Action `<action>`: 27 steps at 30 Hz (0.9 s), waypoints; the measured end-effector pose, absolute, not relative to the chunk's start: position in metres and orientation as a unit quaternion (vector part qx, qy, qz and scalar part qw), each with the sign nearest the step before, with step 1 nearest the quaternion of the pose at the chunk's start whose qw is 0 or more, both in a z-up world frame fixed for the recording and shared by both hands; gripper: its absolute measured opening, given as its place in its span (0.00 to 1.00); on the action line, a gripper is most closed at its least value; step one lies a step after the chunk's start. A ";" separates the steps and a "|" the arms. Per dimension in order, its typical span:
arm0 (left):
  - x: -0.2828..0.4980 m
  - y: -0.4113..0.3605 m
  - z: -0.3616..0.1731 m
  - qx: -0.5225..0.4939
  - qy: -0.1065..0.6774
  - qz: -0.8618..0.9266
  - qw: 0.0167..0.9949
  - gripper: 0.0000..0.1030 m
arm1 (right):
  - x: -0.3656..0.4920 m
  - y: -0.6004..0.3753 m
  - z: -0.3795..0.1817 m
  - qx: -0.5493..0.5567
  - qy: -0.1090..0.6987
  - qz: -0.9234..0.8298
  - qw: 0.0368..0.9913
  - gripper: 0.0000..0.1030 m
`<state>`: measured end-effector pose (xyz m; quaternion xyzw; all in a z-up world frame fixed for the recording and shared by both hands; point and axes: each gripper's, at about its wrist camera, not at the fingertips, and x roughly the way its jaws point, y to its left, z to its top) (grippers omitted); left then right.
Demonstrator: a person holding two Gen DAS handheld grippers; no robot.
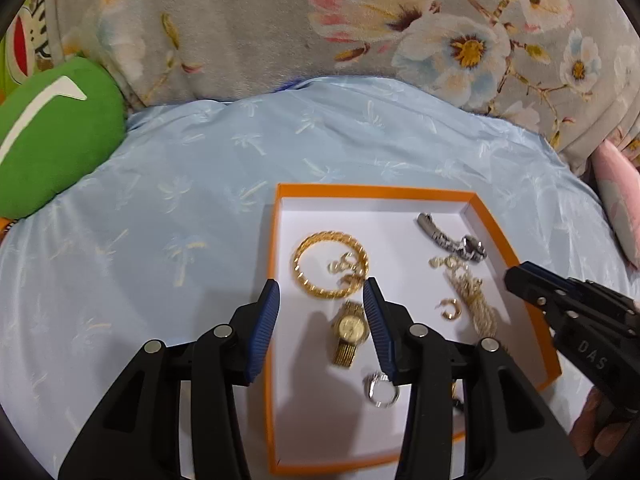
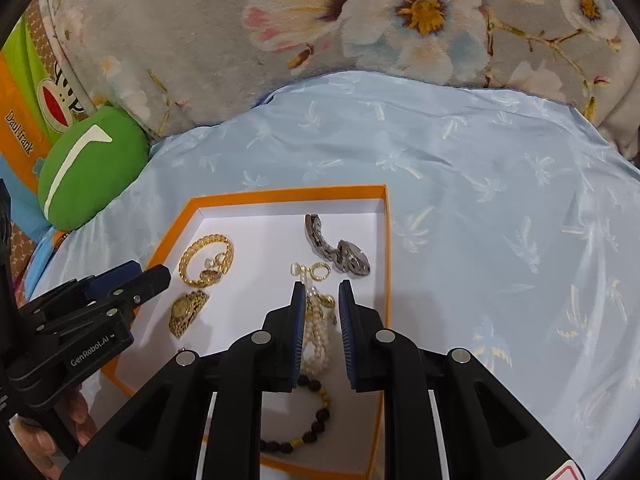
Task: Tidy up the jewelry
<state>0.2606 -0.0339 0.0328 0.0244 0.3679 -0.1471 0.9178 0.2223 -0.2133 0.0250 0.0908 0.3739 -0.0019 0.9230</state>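
Observation:
An orange box with a white inside [image 1: 276,240] [image 2: 384,232] lies on the blue cloth and holds the jewelry. In it are a gold bangle [image 1: 304,276] [image 2: 188,260] with small earrings inside, a gold watch [image 1: 350,330] [image 2: 182,310], a silver watch [image 1: 460,240] [image 2: 340,252], a pearl strand [image 1: 476,308] [image 2: 316,344], a gold hoop earring [image 1: 450,308], a silver ring [image 1: 380,390] and a dark bead bracelet [image 2: 316,416]. My left gripper [image 1: 322,290] is open above the gold watch. My right gripper [image 2: 322,292] is open over the pearl strand.
A green cushion [image 1: 52,136] [image 2: 88,164] lies at the far left. A floral blanket [image 1: 280,32] [image 2: 320,20] rises behind the blue cloth [image 1: 160,200] [image 2: 500,220]. A pink cushion [image 1: 620,192] sits at the right edge.

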 end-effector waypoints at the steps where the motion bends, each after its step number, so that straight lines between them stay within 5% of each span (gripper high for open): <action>1: 0.256 -0.033 0.033 0.027 0.366 -0.148 0.918 0.41 | 0.219 -0.213 0.024 0.089 0.376 -0.001 0.922 0.16; 27: 0.170 -0.020 0.024 0.019 0.345 -0.129 0.930 0.40 | 0.128 -0.189 0.014 0.080 0.347 -0.028 0.934 0.16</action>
